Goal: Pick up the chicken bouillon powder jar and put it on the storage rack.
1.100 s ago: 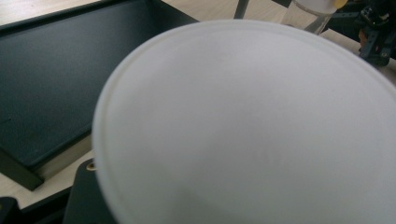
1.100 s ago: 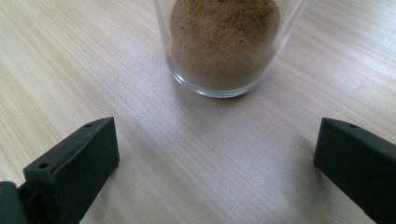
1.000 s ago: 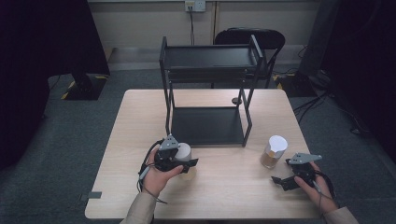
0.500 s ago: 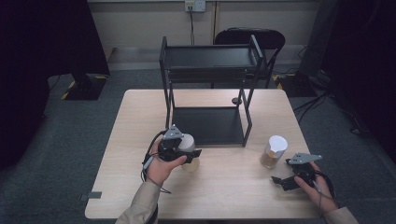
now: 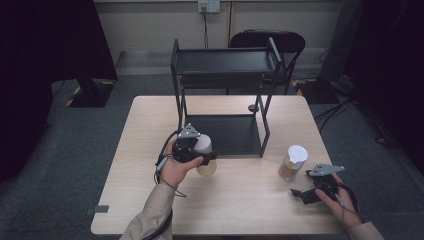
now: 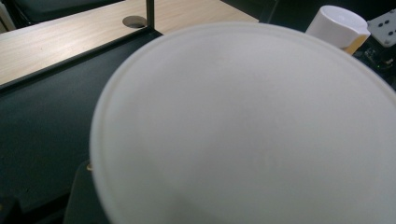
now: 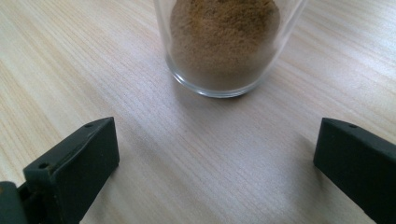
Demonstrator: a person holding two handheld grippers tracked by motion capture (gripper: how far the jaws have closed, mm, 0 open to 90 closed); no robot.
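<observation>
White-lidded jar [image 5: 204, 152], held sideways in the left gripper [image 5: 192, 150] with the jaws clamped on it, sits left of centre in the high view. Compared with a second ago it has lifted off the surface [image 5: 150, 130] and moved up the frame toward the black rack [image 5: 225, 90], now just before its bottom shelf [image 5: 235, 135]; placement there looks likely next. Lower right, the right gripper [image 5: 310, 192] rests with jaws apart beside a second jar [image 5: 292, 162] of brown powder.

left tongs [image 5: 200, 159] and jar [image 5: 204, 152] lifted, nearer shelf [image 5: 225, 134]
</observation>
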